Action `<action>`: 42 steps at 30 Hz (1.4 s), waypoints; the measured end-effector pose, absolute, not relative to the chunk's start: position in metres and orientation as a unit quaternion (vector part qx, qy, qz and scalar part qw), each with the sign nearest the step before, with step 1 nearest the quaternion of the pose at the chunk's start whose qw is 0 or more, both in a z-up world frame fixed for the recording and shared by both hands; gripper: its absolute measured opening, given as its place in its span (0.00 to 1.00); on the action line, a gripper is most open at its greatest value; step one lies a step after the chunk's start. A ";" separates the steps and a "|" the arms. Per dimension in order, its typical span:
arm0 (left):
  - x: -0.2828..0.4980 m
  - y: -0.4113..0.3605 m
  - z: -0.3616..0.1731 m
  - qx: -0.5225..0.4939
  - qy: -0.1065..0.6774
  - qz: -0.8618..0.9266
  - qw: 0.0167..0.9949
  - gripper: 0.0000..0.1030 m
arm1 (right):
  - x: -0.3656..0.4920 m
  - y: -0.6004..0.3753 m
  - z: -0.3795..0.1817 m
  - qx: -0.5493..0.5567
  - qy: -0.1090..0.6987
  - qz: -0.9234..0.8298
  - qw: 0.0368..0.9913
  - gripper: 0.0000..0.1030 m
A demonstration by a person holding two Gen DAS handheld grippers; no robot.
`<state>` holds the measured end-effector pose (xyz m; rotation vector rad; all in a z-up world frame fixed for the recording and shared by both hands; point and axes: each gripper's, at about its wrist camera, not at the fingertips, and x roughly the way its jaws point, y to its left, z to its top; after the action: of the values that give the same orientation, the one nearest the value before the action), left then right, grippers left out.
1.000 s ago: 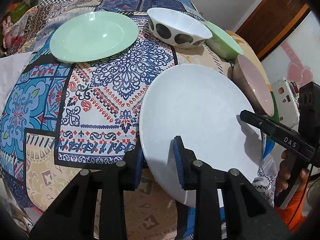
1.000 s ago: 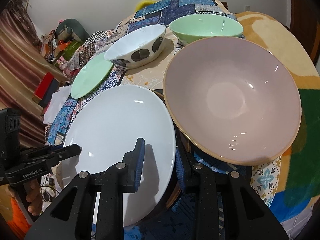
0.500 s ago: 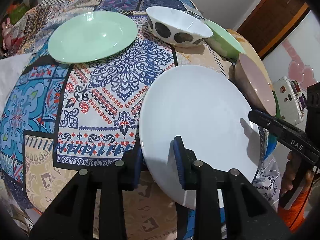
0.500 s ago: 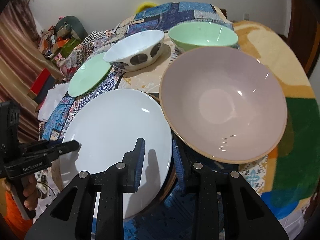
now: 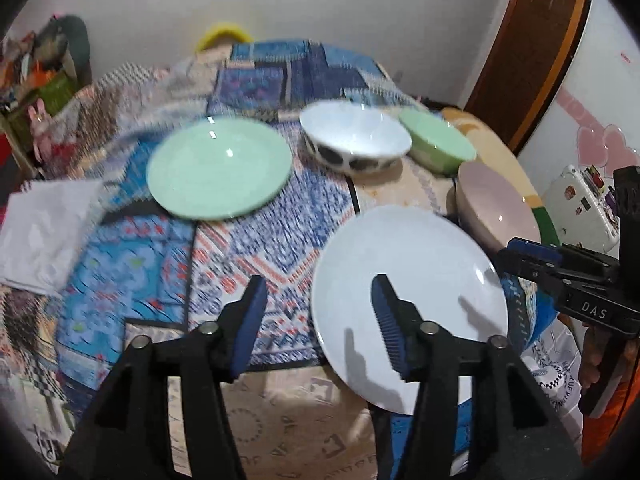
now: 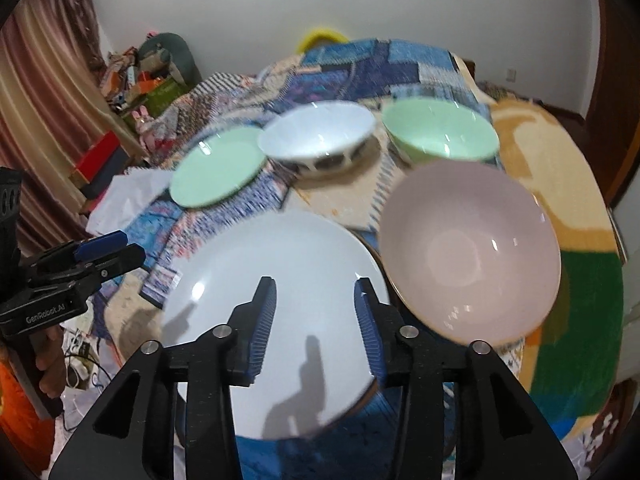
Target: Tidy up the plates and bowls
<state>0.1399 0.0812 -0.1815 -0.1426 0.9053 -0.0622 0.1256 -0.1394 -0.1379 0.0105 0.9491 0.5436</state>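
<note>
While both claws hang spread and empty over a patterned tablecloth (image 5: 256, 236), the left gripper (image 6: 106, 250), stamped "GenRobot.AI", and the right gripper (image 6: 316, 322), marked "DAS", flank a white plate (image 6: 280, 280) at the near edge. Farther back sit a green plate (image 6: 218, 170), a spotted white bowl (image 6: 316, 140) and a green bowl (image 6: 440, 132); a pink bowl (image 6: 472, 250) lies just right of the white plate. All are empty.

Glossy, probably ceramic white plate (image 6: 280, 280) and pink bowl (image 6: 468, 252); matt patterned cloth (image 5: 272, 240).
</note>
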 end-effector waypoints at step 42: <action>0.285 0.270 -0.247 -0.088 0.460 0.051 0.882 0.55 | 0.239 0.025 -0.193 -0.052 0.515 0.270 0.812 0.44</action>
<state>0.2849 0.2702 -0.2473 -0.1825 0.9570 0.1067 0.2386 0.0251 -0.1933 -0.1103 1.0993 0.5765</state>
